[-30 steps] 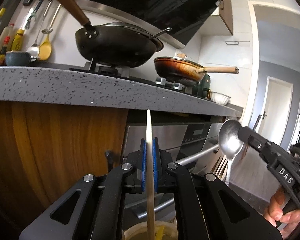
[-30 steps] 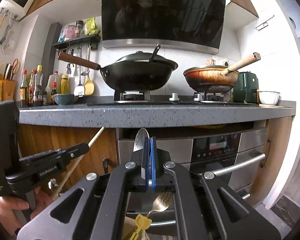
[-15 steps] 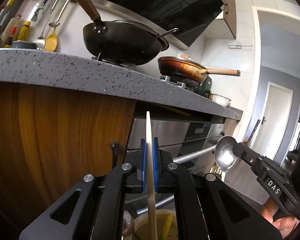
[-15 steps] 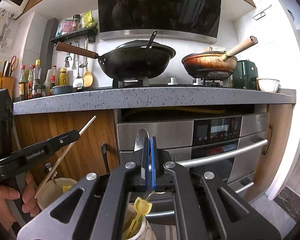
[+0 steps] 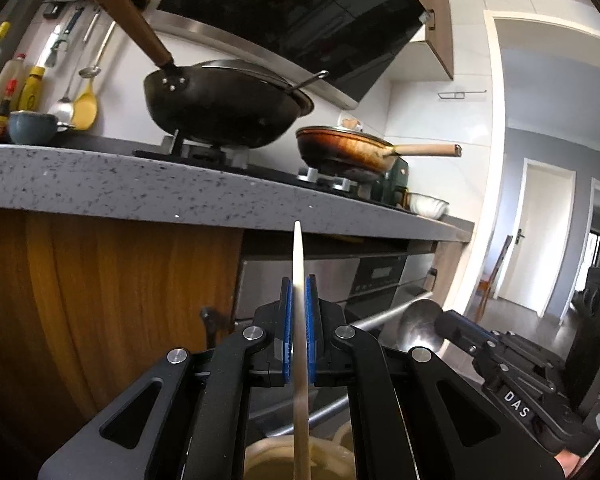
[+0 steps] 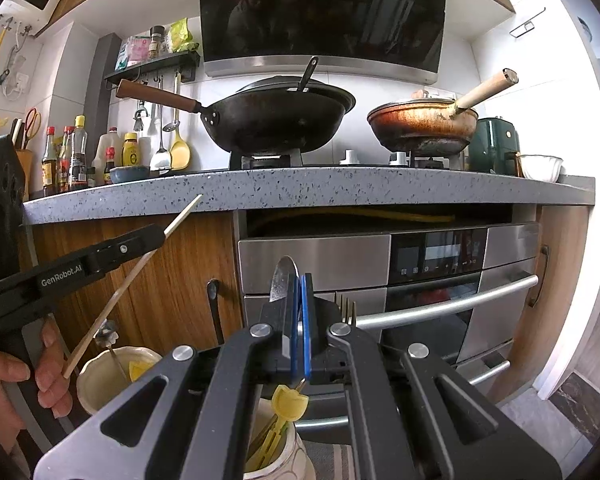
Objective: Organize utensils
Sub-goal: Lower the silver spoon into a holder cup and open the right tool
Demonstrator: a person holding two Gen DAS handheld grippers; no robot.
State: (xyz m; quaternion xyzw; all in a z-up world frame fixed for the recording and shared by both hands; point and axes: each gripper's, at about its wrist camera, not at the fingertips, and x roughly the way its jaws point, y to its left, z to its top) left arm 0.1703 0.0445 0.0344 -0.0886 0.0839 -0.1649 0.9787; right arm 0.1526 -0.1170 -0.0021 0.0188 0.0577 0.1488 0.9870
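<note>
Left hand-held gripper (image 5: 298, 330): clenched on wooden chopstick (image 5: 300, 288), frame centre, upright, as before; cream cup (image 5: 260, 458) below at bottom edge. Right hand-held gripper (image 6: 298, 320): clamped on steel spoon (image 6: 283, 280), bowl up. In left wrist view, spoon now lower, lower right. Counter (image 6: 340, 188) edge higher than half-second ago.

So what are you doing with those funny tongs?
A person is sorting utensils with a pair of tongs in each hand. The left tongs are shut on a wooden chopstick, held above a cream cup. The right tongs are shut on a metal spoon, above another cup with a yellow utensil in it. Neither has been dropped in yet.
</note>
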